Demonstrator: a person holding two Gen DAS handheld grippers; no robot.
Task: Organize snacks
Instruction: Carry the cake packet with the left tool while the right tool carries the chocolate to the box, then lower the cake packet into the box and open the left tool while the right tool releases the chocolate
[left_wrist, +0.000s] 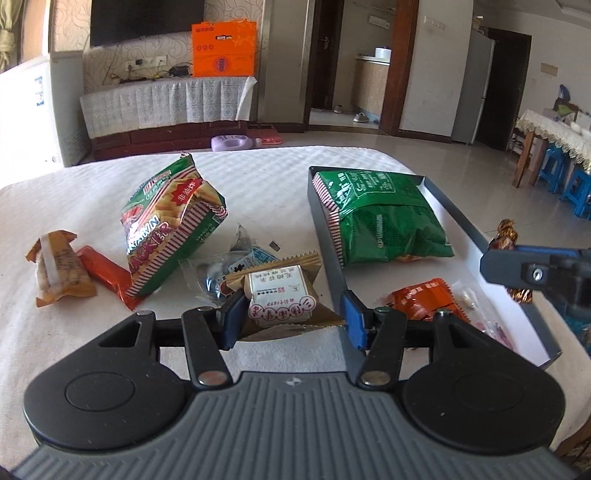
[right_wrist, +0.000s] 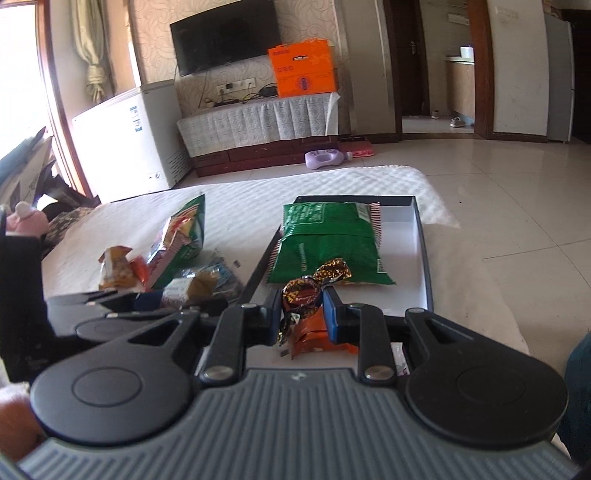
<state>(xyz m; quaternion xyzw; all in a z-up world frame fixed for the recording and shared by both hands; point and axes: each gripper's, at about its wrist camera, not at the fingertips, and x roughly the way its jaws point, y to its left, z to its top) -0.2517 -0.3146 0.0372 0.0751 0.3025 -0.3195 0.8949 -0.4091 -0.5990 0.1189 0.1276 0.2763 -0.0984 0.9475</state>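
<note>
Holding a foil candy (right_wrist: 301, 293) in our right gripper (right_wrist: 301, 314), we have its blue pads (right_wrist: 334, 319) pressed against the wrapper's sides, the jaws nearly closed, with one twisted foil end (right_wrist: 332, 271) sticking up toward the green bag (right_wrist: 328, 247). The candy hangs over the near part of the tray (right_wrist: 424, 258), above an orange packet (right_wrist: 314, 338) that lies on the tray floor. From the left wrist view we see the same candy (left_wrist: 504, 236) poking above the right gripper (left_wrist: 517, 266) at the tray's (left_wrist: 325, 229) far side. Our left gripper (left_wrist: 291, 321) is spread wide on the white cloth (left_wrist: 258, 177), its pads (left_wrist: 354, 323) standing on either side of a tan pastry pack (left_wrist: 284, 291); the left pad looks to be touching the pack's edge while the right pad stands apart from it, so the pack is straddled but not squeezed. The right pad sits just beside the tray's near wall. The green bag (left_wrist: 380, 218) lies flat in the tray's far half, and the orange packet (left_wrist: 424, 299) lies nearer us beside a small pale sweet (left_wrist: 467, 295). On the cloth, left of the tray, we see a cracker bag (left_wrist: 170, 225) propped at a tilt, a clear blue wrapper (left_wrist: 240, 262) touching the pastry pack, an orange bar (left_wrist: 107, 275) partly under the cracker bag, and a yellow snack bar (left_wrist: 59, 267) just beside it.
</note>
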